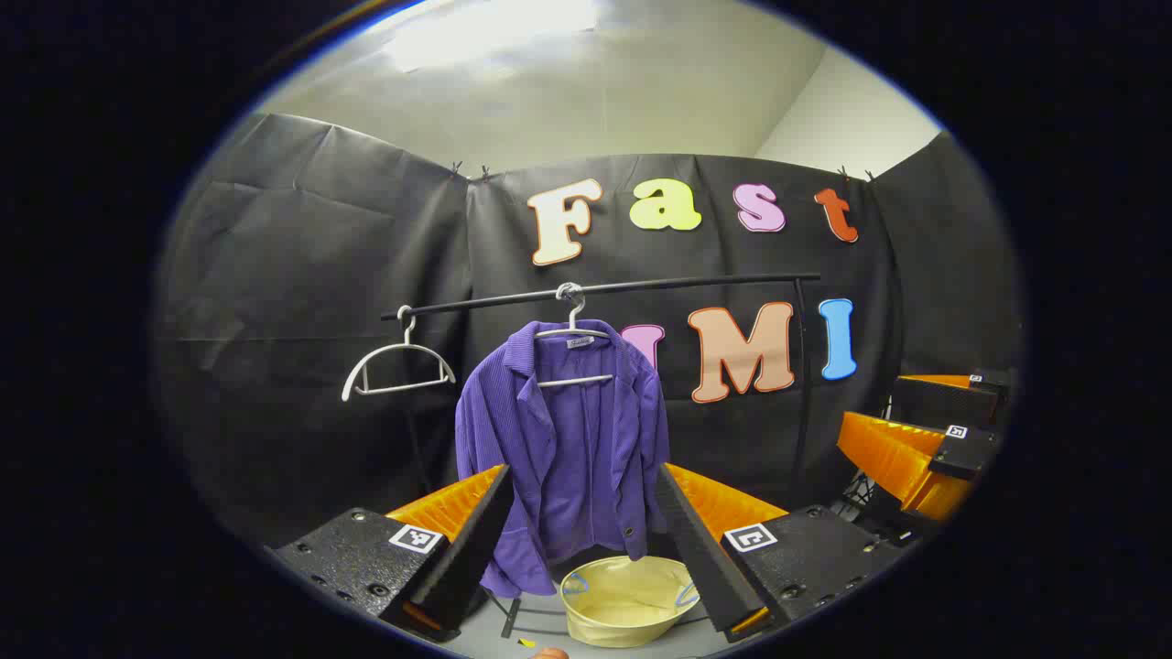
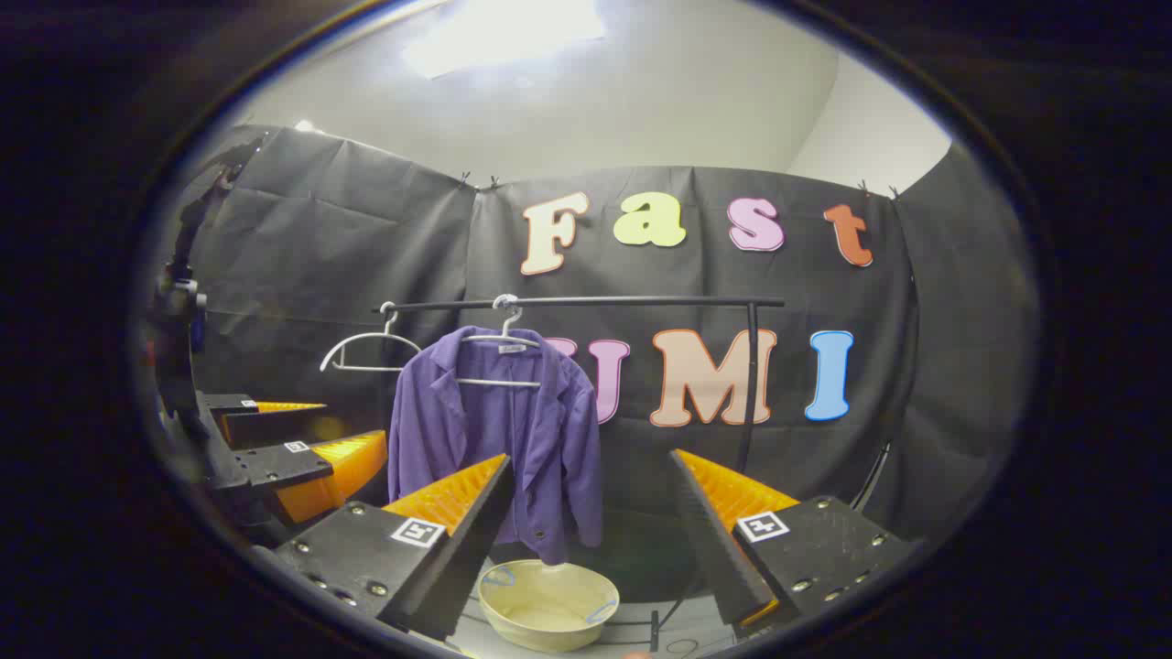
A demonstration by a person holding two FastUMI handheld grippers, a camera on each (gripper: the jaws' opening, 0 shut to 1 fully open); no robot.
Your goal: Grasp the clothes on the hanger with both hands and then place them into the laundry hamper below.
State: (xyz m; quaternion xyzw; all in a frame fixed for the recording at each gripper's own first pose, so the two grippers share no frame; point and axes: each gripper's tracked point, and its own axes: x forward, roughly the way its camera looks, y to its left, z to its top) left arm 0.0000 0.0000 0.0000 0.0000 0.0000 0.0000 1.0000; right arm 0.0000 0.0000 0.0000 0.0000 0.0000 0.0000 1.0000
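Left claw point(image 1: 581, 513) and right claw point(image 2: 591, 499) gape, well short of jacket point(image 1: 568, 439) | I risk dragging hanger point(image 1: 572, 352) off rail point(image 1: 641, 286), missing hamper point(image 1: 627, 599).

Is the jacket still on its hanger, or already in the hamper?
On the hanger. The jacket hangs from the hanger on the rail, above the hamper.

A staged recording booth: black cloth wall point(image 1: 302, 275) behind a garment rail point(image 1: 604, 291), plain ceiling point(image 1: 595, 91) above.
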